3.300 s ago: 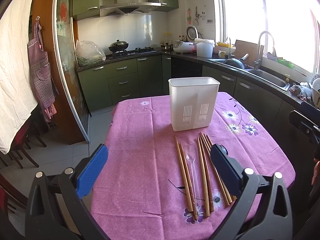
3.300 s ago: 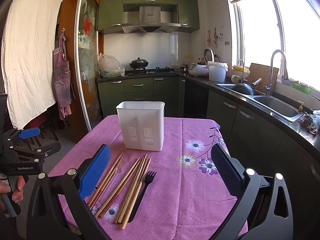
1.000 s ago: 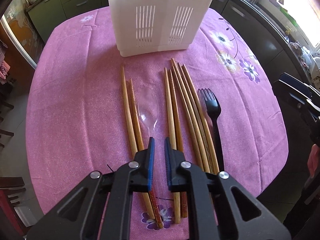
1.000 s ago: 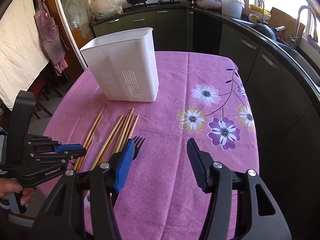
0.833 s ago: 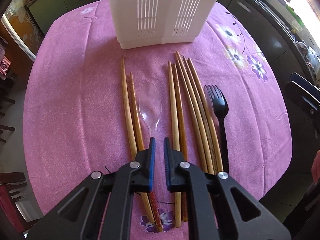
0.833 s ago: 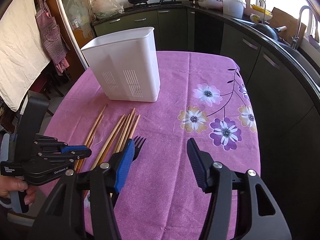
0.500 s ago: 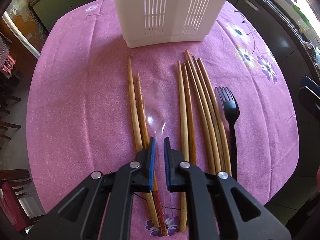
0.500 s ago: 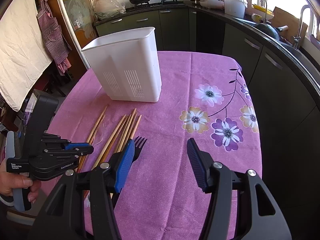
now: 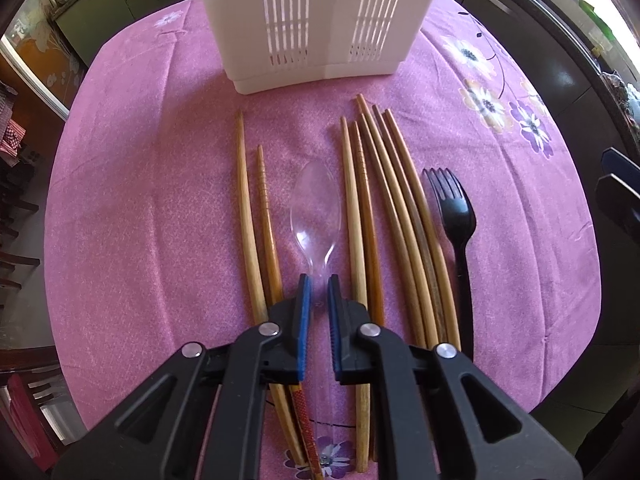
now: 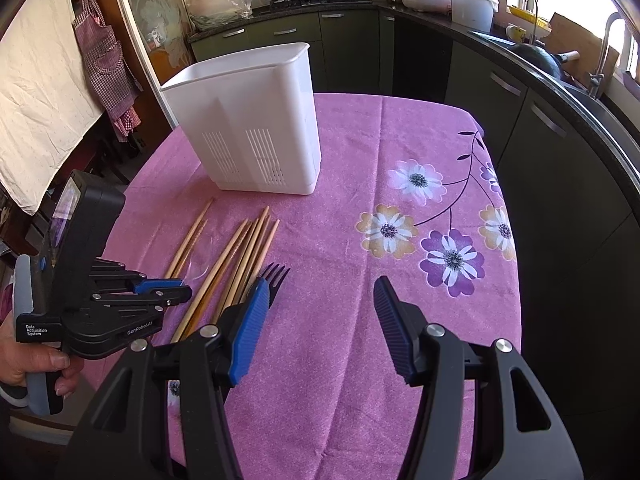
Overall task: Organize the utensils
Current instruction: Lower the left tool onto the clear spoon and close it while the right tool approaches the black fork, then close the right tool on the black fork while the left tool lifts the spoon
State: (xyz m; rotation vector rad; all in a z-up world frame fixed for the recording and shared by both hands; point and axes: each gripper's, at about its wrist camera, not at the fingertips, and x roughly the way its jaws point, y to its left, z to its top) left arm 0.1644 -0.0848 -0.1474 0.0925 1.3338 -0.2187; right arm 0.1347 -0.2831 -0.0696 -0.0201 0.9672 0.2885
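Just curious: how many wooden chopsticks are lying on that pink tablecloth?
7: two chopsticks left of the clear spoon, five between it and the black fork. None seem hidden.

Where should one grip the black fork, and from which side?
Grip the black fork at mid-handle, from above, fingers across its width. It lies flat on the cloth, the chopsticks close on one side, so go in carefully there.

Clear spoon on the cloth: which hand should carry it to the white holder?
Left. The left gripper has its jaws shut on the clear spoon; the right gripper hangs open beside the black fork.
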